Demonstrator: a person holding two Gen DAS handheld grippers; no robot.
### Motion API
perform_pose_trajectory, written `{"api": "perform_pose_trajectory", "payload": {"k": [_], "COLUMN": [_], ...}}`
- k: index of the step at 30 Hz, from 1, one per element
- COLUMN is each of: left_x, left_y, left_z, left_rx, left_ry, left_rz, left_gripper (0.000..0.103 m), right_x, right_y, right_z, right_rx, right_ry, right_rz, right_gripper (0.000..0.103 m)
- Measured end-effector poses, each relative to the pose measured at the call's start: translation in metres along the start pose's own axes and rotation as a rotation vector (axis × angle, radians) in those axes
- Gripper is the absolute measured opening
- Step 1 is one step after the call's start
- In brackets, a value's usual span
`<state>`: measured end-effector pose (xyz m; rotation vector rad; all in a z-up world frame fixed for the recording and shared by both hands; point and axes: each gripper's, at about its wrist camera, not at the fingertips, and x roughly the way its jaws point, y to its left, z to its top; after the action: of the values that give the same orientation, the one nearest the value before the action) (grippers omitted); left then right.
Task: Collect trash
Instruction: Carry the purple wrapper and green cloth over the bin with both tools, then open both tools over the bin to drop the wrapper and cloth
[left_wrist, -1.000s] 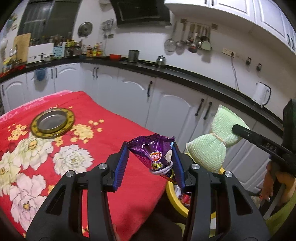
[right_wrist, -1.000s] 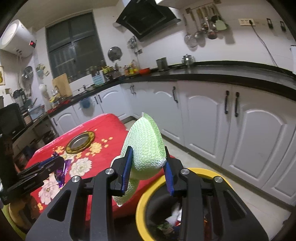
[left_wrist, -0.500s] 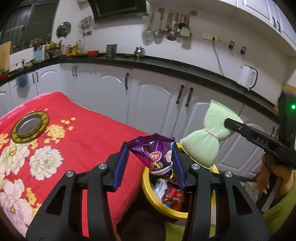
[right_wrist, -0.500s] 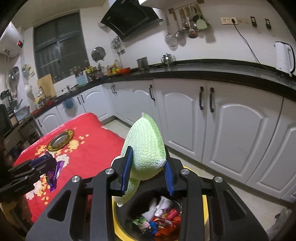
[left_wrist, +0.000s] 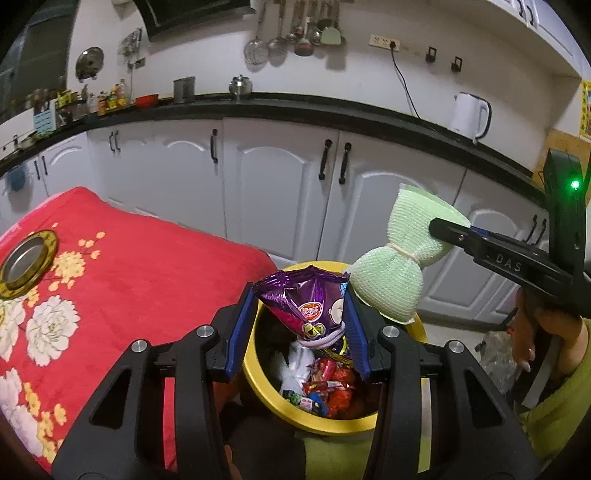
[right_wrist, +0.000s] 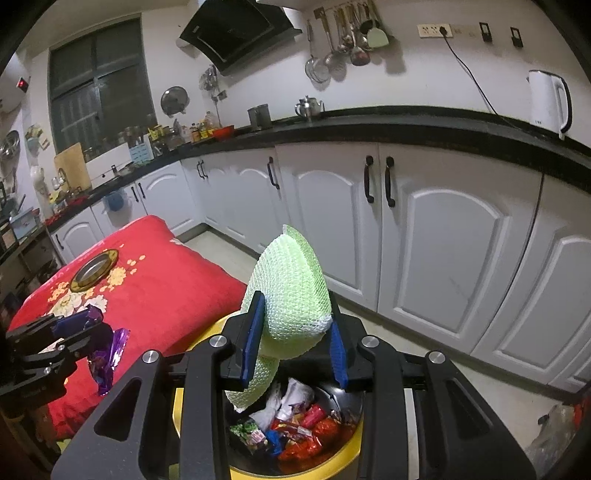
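My left gripper (left_wrist: 298, 325) is shut on a purple snack wrapper (left_wrist: 310, 302) and holds it above the yellow trash bin (left_wrist: 325, 421), which holds several wrappers. My right gripper (right_wrist: 293, 350) is shut on a green foam net (right_wrist: 293, 295) and holds it over the same bin (right_wrist: 332, 465). In the left wrist view the net (left_wrist: 402, 258) hangs from the right gripper just right of the wrapper. In the right wrist view the left gripper with the wrapper (right_wrist: 107, 350) is at the left.
A table with a red flowered cloth (left_wrist: 122, 280) stands left of the bin, with a round metal dish (left_wrist: 26, 258) on it. White cabinets (left_wrist: 280, 192) under a black counter run behind. A plastic bag (right_wrist: 554, 435) lies on the floor at right.
Both grippers have swung right from over the red table to above the yellow bin, each still holding its item. The bin's inside has come into view.
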<state>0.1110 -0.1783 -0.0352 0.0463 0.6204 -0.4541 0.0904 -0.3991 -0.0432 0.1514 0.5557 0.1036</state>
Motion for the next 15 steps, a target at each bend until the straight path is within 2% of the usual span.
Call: {"api": "perform_pose_trajectory", "payload": {"k": [15], "left_x": [0.031], "left_y": [-0.015], "left_z": [-0.011], "left_rx": [0.03], "left_ry": [0.063], "left_rz": [-0.033], "left_gripper": [0.037], "right_x": [0.017], "right_y": [-0.02], "right_z": [-0.014], "right_rx": [0.039], "right_ry": [0.051], "right_rz": [0.012], "right_gripper": [0.031]}}
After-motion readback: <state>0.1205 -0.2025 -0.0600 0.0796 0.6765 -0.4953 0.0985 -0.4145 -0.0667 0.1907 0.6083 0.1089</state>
